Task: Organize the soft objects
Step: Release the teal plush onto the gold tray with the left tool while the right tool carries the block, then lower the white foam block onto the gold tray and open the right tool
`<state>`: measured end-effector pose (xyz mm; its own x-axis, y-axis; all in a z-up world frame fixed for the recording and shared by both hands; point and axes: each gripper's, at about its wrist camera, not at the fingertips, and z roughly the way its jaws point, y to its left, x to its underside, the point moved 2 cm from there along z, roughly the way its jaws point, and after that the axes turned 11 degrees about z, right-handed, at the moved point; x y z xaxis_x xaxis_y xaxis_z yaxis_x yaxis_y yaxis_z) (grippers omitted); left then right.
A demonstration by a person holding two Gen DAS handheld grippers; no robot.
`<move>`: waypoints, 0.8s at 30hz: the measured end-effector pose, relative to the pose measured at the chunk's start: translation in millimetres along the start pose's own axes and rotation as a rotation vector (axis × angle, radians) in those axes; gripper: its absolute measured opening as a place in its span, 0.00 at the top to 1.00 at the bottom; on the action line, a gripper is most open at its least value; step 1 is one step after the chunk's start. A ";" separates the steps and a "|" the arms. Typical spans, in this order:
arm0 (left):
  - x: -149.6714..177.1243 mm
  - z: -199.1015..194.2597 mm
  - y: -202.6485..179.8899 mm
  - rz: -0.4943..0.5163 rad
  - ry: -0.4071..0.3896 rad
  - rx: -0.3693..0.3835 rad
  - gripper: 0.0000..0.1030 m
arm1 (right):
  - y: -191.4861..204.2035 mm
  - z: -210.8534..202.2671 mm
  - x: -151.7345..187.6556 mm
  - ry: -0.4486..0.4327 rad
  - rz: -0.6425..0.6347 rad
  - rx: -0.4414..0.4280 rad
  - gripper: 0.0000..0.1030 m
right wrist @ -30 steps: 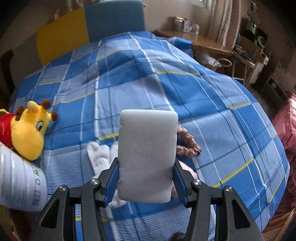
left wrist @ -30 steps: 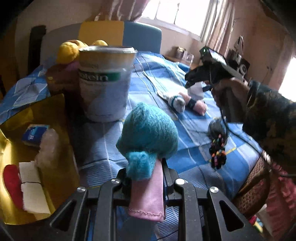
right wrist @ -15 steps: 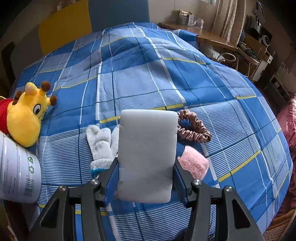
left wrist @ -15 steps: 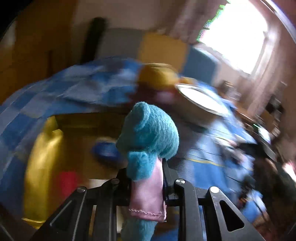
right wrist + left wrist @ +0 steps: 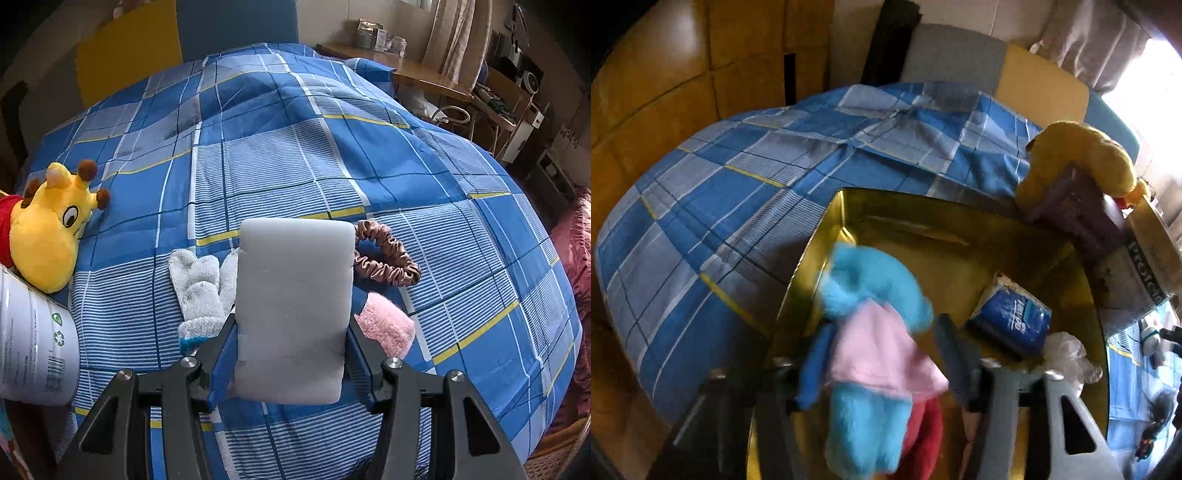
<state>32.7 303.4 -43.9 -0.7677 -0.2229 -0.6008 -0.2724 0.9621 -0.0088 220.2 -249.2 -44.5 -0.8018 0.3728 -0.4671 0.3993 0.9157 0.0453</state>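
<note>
The left gripper (image 5: 882,369) hangs over the shiny gold tray (image 5: 960,258) lying on the blue plaid bed cover (image 5: 738,206), and its jaws are opening, with the fluffy turquoise plush toy in a pink cloth (image 5: 871,332) loose between them, blurred, above a red plush piece (image 5: 925,435) and beside a blue tissue pack (image 5: 1015,317). The right gripper (image 5: 291,332) has its jaws clamped on a grey rectangular foam sponge (image 5: 293,306) above the bed's near edge, where 1 white knitted sock pair (image 5: 199,284), 1 brown satin scrunchie (image 5: 384,258) and 1 pink fuzzy pad (image 5: 384,325) lie. A yellow giraffe plush (image 5: 51,229) rests at the bed's left edge against a white canister (image 5: 33,347).
</note>
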 end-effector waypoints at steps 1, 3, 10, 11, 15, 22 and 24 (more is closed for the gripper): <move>4.6 -6.1 -0.7 0.002 -0.014 -0.004 0.40 | 1.0 -0.2 -0.7 0.000 -0.001 0.001 0.48; 9.3 -13.4 -0.3 0.008 -0.031 0.000 0.40 | 5.6 -1.3 -2.3 -0.002 -0.008 0.003 0.48; 28.1 -51.8 -15.7 0.063 -0.092 0.017 0.38 | 32.7 -10.5 -12.6 -0.022 -0.041 -0.008 0.48; 31.1 -57.2 -18.1 0.073 -0.100 0.017 0.38 | 39.2 -13.7 -15.8 -0.029 -0.048 -0.014 0.48; 38.0 -69.8 -24.3 0.105 -0.114 0.036 0.38 | 72.2 -34.4 -30.8 -0.075 -0.082 -0.048 0.48; 48.5 -78.8 -29.8 0.120 -0.119 0.043 0.38 | 150.5 -94.1 -53.7 -0.199 -0.200 -0.159 0.48; 50.9 -78.1 -32.1 0.123 -0.113 0.046 0.38 | 172.4 -109.3 -54.3 -0.226 -0.234 -0.194 0.48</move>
<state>-43.0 249.0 -11.8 -0.7227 -0.0868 -0.6857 -0.1520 0.9878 0.0352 283.9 -95.1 85.2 -0.7341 0.1279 -0.6669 0.1081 0.9916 0.0712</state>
